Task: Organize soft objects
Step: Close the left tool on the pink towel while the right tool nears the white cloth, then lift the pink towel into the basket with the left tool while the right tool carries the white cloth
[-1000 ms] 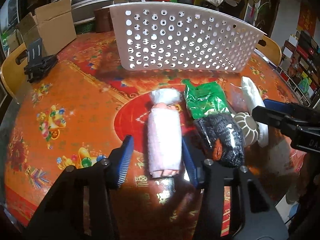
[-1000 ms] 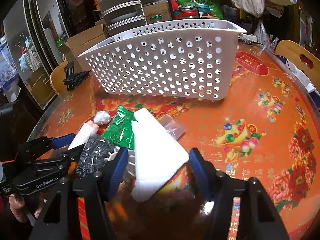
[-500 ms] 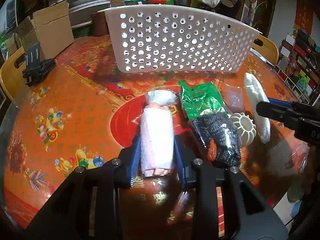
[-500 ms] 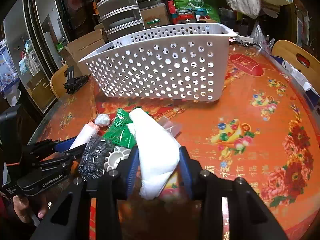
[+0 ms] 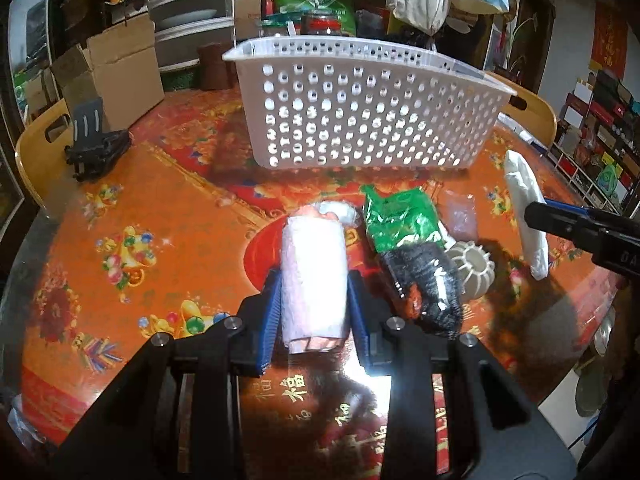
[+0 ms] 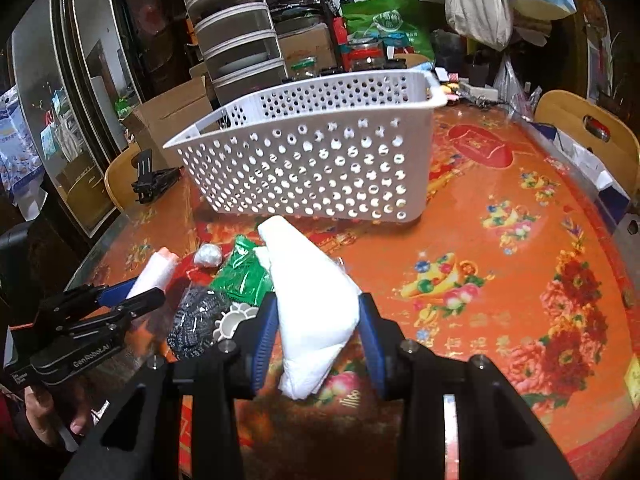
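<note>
The round surface [image 5: 168, 216], covered with an orange and red printed cloth, carries everything and lies under both tools. Beyond both of them, at the far side, stands the white perforated basket [image 5: 372, 120], and no soft thing is seen inside it. The left hand-held gripper [image 5: 314, 312] is closed on a pink-white rolled towel in clear wrap [image 5: 314, 280]; its blue pads press the two sides of the roll, which points away toward the basket. The right hand-held gripper [image 6: 318, 332] is closed on a white soft pack [image 6: 312, 300], and the pads squeeze its wide lower part while its narrow end points to the basket. Between the two tools lie the other things: a green foil bag [image 5: 402, 220], just right of the towel, and touching its near end a black knitted item in clear wrap [image 5: 428, 284]. Beside this, a small white ribbed plastic piece [image 5: 474, 268] rests on the surface. A small clear bag [image 5: 462, 216] lies just beyond it.
</note>
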